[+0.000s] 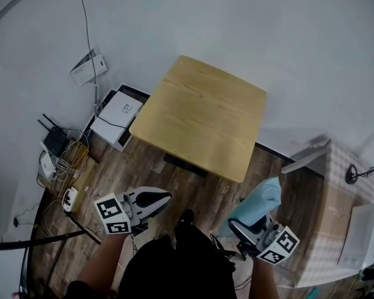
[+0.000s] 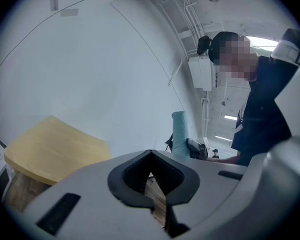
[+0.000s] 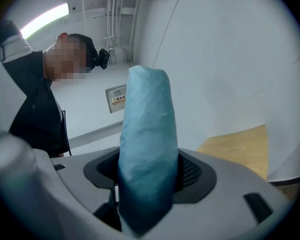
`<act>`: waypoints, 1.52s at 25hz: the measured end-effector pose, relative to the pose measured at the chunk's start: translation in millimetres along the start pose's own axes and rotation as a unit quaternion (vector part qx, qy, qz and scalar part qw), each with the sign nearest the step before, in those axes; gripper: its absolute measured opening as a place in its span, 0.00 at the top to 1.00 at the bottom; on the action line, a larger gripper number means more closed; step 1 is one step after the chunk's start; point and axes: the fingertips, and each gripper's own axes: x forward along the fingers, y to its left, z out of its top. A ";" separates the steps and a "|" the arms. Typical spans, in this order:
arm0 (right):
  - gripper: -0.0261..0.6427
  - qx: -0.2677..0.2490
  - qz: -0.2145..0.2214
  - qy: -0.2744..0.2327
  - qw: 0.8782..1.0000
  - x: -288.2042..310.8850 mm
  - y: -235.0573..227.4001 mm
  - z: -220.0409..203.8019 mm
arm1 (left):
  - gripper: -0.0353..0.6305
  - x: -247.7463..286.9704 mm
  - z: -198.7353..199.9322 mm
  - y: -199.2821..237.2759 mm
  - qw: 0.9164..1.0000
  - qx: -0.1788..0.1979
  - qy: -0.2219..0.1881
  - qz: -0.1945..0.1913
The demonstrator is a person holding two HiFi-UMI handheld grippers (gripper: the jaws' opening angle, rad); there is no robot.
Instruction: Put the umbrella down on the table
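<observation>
Blue umbrella, clamped in right gripper, may slip by its soft cloth before the table; left gripper closed, empty.

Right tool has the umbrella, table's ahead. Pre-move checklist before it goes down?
1. Grip: ok. The right tool is shut on the light blue umbrella.
2. Left tool out of the job: ok. Its jaws are together with nothing in them.
3. Landing spot: ok. The table shows bare wood across its top.
4. Umbrella above the table: not ok. It hangs over the floor, short of the near edge.
5. Clearance to the box beside the right tool: cannot tell from these views.
</observation>
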 end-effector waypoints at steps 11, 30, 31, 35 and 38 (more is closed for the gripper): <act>0.51 0.025 0.069 -0.043 0.996 -0.3 -66.9 21.7 | 0.94 61.0 41.2 26.9 0.998 0.050 0.017 0.044; 0.51 0.040 0.023 -0.055 0.997 44.5 -119.1 38.1 | 0.94 98.9 44.5 91.0 0.999 0.025 0.031 -0.034; 0.51 0.036 0.020 -0.051 0.998 53.2 -123.7 41.5 | 0.94 101.5 49.8 100.4 0.998 0.025 0.031 -0.039; 0.51 0.031 0.010 -0.047 0.998 97.6 -144.1 59.8 | 0.94 109.1 78.0 140.5 0.998 0.031 0.027 -0.055; 0.51 0.030 -0.003 -0.046 0.998 137.5 -154.8 70.2 | 0.94 107.6 95.0 177.6 0.997 0.032 0.034 -0.061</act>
